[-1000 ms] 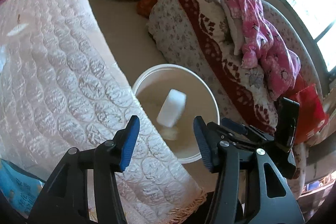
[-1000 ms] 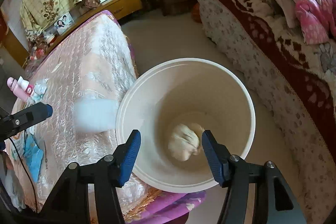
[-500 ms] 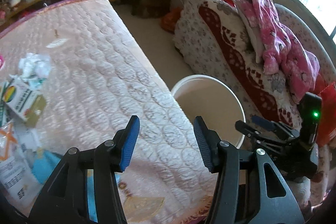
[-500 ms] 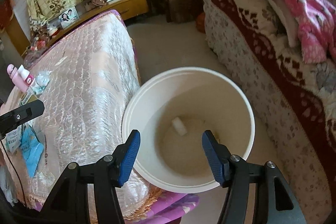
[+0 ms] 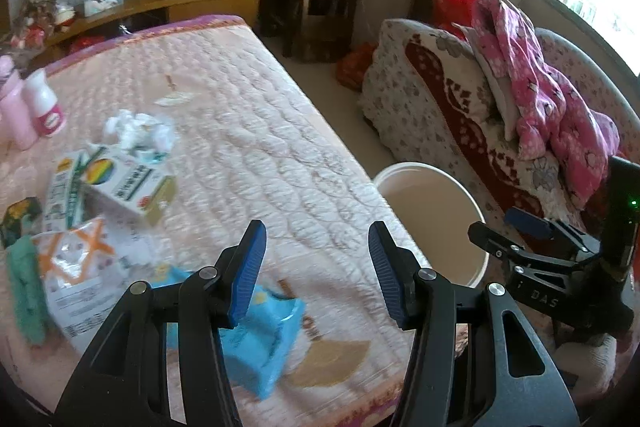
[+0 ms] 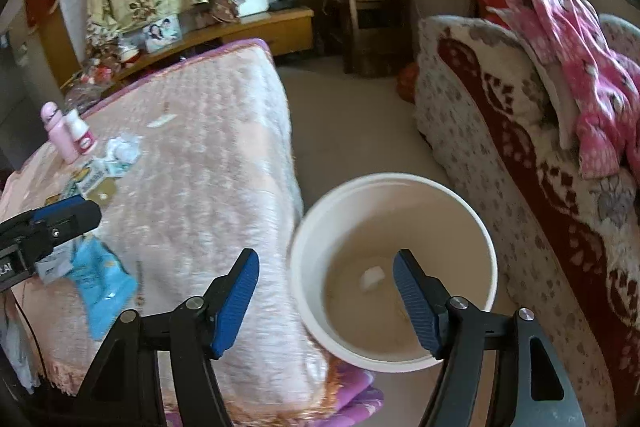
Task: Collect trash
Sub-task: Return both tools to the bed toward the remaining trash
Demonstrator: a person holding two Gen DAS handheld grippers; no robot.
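My left gripper [image 5: 316,267] is wide open with nothing between its pads, and it has swung off the bucket [image 5: 476,203] to face the table [image 5: 260,131]. A second ago a white piece was dropping past it into the bucket; now that piece [image 6: 372,277] lies on the bucket floor, seen from the right wrist. My right gripper [image 6: 326,295] is also spread and empty, and hangs over the bucket rim. So that drop is done, I judge, and I am turning back for more. Left on the table: a blue wrapper [image 5: 264,343] just under my left fingers, a carton [image 5: 128,187], crumpled tissue [image 5: 140,131], and printed packets [image 5: 76,267]. The blue wrapper looks like the nearest pick.
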